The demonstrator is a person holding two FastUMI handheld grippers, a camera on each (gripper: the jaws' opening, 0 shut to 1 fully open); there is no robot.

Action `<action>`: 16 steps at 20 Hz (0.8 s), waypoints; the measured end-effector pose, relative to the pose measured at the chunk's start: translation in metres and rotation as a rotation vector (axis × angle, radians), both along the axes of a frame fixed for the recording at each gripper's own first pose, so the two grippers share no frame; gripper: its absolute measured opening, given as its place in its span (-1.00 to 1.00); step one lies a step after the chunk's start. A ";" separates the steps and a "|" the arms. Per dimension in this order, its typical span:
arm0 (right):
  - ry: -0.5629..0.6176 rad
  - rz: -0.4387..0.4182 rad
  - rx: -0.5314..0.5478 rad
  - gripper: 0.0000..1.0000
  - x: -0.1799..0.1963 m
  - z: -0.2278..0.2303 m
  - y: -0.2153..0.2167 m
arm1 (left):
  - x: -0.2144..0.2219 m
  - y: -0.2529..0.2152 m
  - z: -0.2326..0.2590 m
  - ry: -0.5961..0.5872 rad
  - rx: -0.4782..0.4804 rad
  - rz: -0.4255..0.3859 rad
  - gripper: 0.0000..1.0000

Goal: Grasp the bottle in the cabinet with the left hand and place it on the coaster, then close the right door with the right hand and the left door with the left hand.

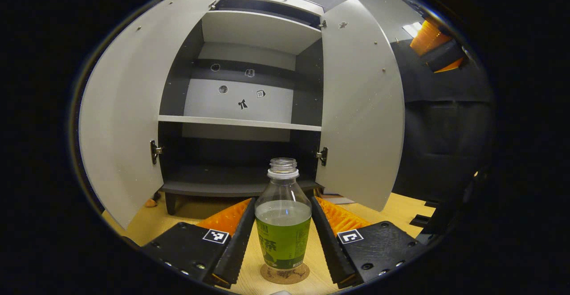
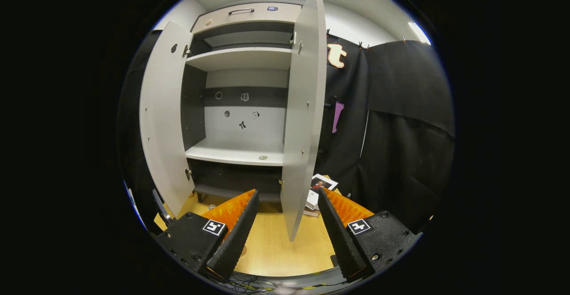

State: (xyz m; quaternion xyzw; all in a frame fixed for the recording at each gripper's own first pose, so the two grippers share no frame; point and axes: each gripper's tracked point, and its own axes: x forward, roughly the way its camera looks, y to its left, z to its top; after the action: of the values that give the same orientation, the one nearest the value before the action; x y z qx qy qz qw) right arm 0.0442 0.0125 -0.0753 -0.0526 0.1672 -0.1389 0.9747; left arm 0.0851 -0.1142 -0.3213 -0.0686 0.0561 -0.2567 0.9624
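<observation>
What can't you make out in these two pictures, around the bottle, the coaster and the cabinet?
- Coaster, left gripper view: the bottle standing on it covers most of it.
- Whether the left hand-held gripper presses the bottle: contact isn't clear on either side.
- Stickers on the cabinet back panel, both views: too small to identify.
- Papers beside the right door, right gripper view: partly hidden by the door.

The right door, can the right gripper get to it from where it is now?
Probably yes. The right gripper is open, and the right door stands edge-on just ahead of it, with only bare table showing between them.
</observation>
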 end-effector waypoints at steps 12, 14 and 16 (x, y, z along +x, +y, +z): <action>0.030 0.031 -0.013 0.65 0.010 -0.008 0.005 | -0.017 -0.003 -0.035 0.002 0.038 -0.054 0.47; 0.037 0.036 -0.015 0.64 0.011 -0.010 0.006 | -0.013 -0.006 -0.038 0.011 0.037 -0.061 0.50; 0.047 0.035 -0.026 0.65 0.011 -0.012 0.005 | -0.011 -0.007 -0.044 0.021 0.034 -0.063 0.50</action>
State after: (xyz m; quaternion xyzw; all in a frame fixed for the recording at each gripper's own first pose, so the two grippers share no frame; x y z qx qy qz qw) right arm 0.0548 0.0173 -0.0870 -0.0714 0.1871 -0.1225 0.9721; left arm 0.0742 -0.1213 -0.3648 -0.0533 0.0725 -0.2854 0.9542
